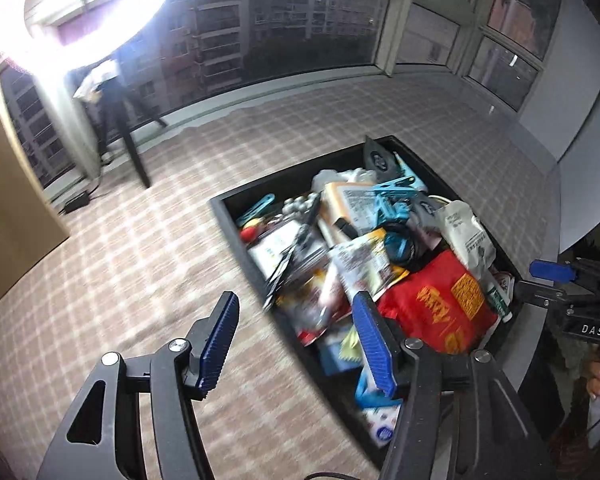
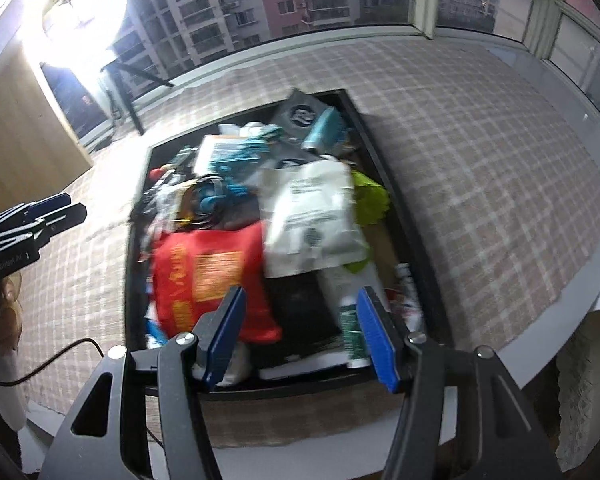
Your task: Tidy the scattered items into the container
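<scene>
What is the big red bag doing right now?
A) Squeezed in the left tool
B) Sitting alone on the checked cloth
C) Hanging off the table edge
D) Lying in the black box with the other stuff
D: the red bag lies inside the black box, packed among other packets, and neither tool grips it.

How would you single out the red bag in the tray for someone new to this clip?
Find the black tray on the checked cloth. Among its piled clutter, near the camera-side end, lies the red bag, beside a white bag. It alone is bright red with yellow lettering.
</scene>
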Tool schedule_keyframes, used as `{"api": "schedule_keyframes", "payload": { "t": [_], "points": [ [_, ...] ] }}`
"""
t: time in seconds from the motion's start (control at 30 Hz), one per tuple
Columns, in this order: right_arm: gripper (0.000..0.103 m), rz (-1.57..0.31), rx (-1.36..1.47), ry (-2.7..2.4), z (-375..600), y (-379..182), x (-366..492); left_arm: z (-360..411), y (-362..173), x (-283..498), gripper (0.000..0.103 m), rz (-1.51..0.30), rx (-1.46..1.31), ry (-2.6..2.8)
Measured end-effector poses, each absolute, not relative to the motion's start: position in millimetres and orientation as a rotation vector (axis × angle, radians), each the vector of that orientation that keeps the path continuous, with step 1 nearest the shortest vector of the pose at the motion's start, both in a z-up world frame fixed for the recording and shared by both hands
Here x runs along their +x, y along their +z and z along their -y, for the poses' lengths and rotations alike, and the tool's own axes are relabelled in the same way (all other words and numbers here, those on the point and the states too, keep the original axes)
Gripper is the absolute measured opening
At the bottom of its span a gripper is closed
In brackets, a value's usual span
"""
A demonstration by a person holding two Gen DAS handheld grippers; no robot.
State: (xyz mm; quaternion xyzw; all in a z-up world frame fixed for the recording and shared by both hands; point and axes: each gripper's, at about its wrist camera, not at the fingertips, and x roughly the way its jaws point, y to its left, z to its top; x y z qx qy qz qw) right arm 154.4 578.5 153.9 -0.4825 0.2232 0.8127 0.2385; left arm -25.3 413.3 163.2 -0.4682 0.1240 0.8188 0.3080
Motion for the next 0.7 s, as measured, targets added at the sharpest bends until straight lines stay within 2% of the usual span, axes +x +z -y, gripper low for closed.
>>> {"api": "schedule_keyframes", "payload": {
  "t": [0.37,0.7],
  "points": [
    [0.058,-0.518,-1.373,2.352,-496.6,161.3,95.5,-312.9,178.1,-2.0,0.074,-0.238,-1.246,2.339],
    [0.058,-0.438,-1.431,2.465,-403.3,155.8,40.9,-212.1,163.7,13.2,0.075,-0.131,-1.343,2.454]
  ]
}}
